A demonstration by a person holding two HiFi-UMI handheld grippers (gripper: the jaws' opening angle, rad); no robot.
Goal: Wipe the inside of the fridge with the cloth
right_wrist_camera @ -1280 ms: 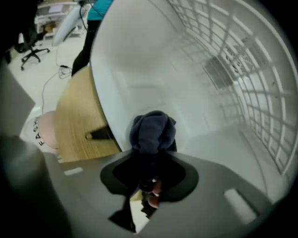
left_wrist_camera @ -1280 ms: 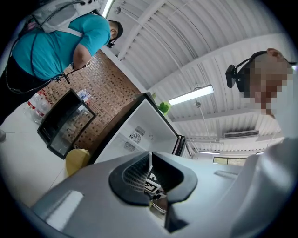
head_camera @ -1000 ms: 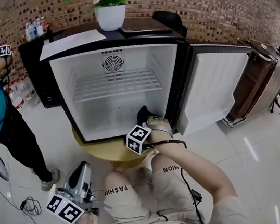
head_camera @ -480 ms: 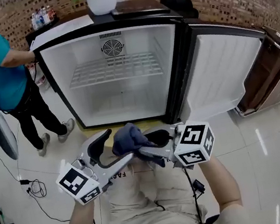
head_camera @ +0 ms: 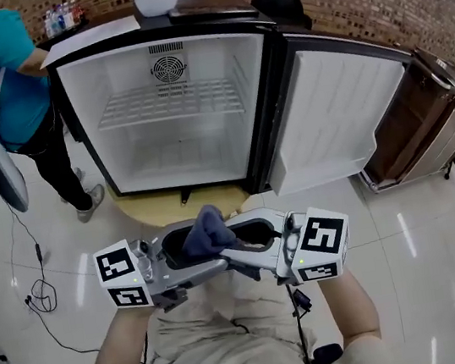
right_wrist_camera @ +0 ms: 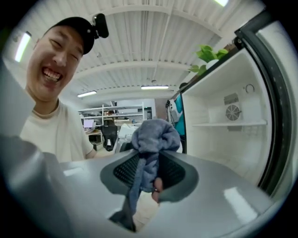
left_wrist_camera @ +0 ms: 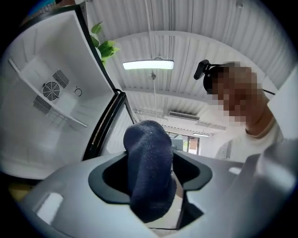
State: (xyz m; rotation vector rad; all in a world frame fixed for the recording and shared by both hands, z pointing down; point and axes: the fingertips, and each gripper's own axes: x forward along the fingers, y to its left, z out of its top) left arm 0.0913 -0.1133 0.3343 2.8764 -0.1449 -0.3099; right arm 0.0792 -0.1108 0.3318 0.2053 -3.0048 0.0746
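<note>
My right claw (right_wrist_camera: 149, 175) is clamped tight on the dark blue cloth (right_wrist_camera: 154, 134), with a bunch of it puffing up above the pads and a tail hanging below. My left claw (left_wrist_camera: 151, 182) faces it from the other side; its jaws have just been opening and now stand wide, with the same bunch of cloth rising between them but neither pad pressing on it. Seen from the head view, both claws meet low in front of me, above my lap, well short of the mini fridge (head_camera: 176, 155). The fridge sits on a low round wooden counter (head_camera: 154, 207) with its door (head_camera: 333, 117) swung fully open to the right and its wire shelf (head_camera: 168, 103) bare. I judge this to be a regrip or handover of the cloth rather than wiping, since no cloth is touching any inner wall at this point. Next I would either close the left claw on the bunch or draw it clear, so that one claw owns the cloth firmly with a good pad of fabric sticking out. Then I'd carry it forward through the opening and press it flat on the floor or a side wall, keeping off the shelf wires.
</note>
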